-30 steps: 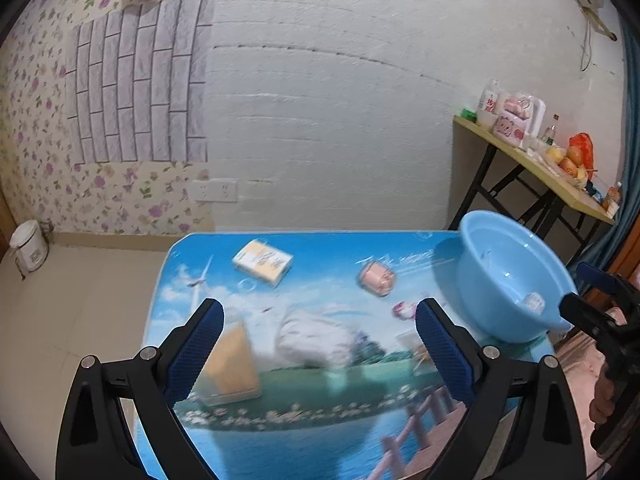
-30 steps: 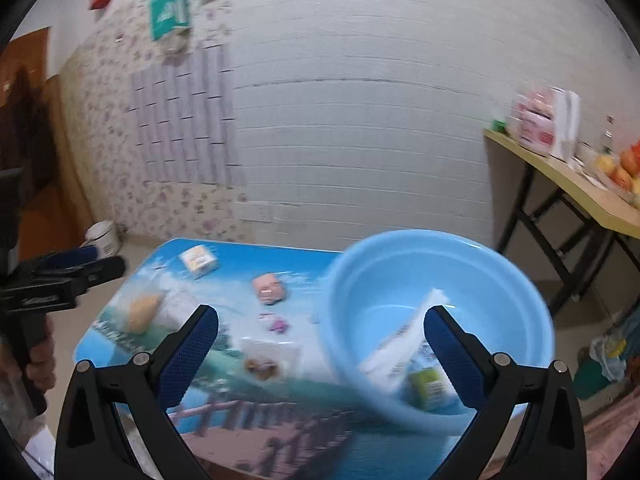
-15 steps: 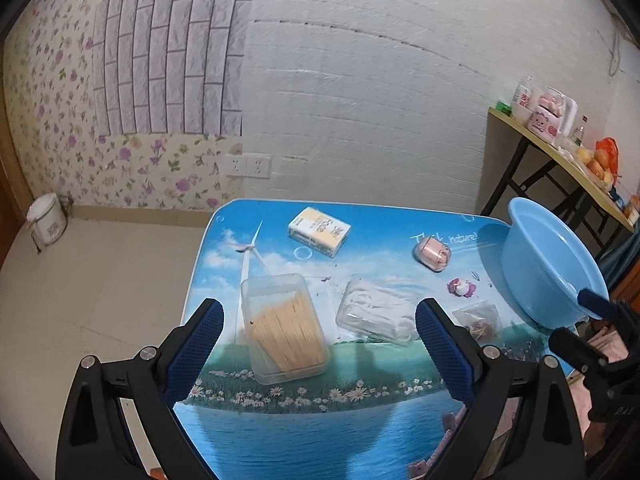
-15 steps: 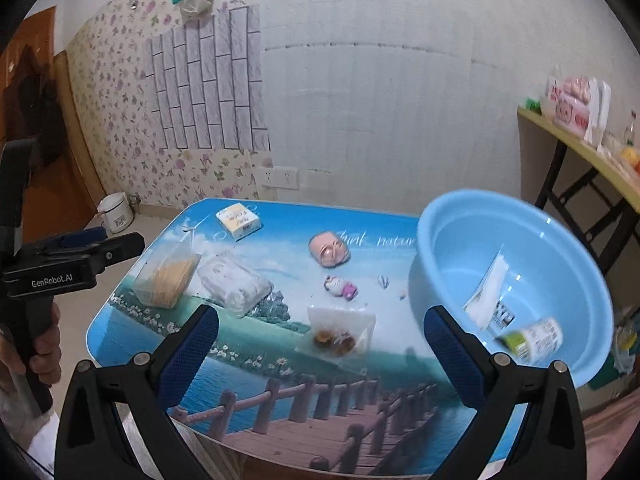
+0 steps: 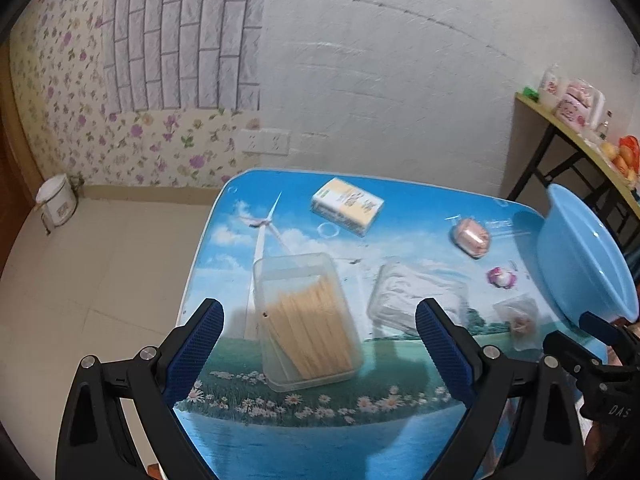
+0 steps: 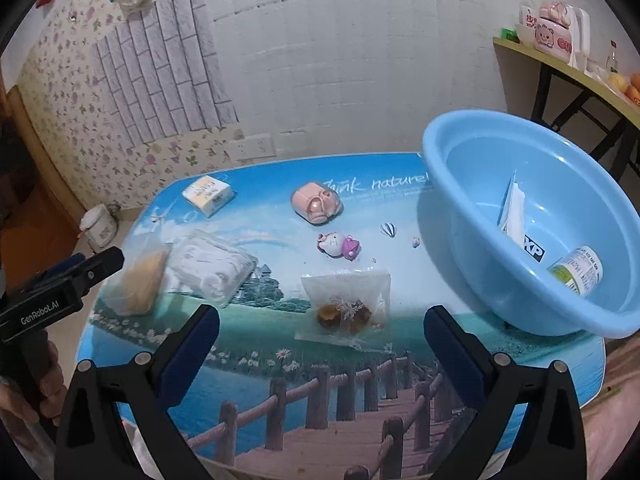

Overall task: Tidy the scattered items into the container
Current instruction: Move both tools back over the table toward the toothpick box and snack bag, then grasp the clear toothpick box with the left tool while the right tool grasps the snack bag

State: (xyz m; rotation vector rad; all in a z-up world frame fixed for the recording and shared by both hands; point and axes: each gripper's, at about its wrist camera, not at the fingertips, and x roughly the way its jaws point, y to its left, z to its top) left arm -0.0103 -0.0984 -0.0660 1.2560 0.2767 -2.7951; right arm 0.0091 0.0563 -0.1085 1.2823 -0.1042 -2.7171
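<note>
A blue basin [image 6: 532, 216] stands at the table's right; it holds a white packet [image 6: 516, 212] and a small bottle [image 6: 578, 270]. On the table lie a clear box of wooden sticks [image 5: 308, 320], a clear bag of white items [image 5: 416, 292], a yellow-white carton [image 5: 347, 206], a pink toy [image 6: 316, 202], a small kitty figure [image 6: 340, 245] and a clear snack packet [image 6: 348, 304]. My left gripper [image 5: 320, 340] is open above the stick box. My right gripper [image 6: 322, 340] is open just in front of the snack packet.
The table top [image 6: 320, 420] bears a landscape print. A side table [image 6: 568, 76] with jars and fruit stands at the back right. A white pot [image 5: 56, 202] sits on the floor at the left. The wall lies close behind the table.
Both grippers have moved down and forward toward the table, and both views have turned left. The stick box now sits between the left fingers; the snack packet is nearer the right ones.
</note>
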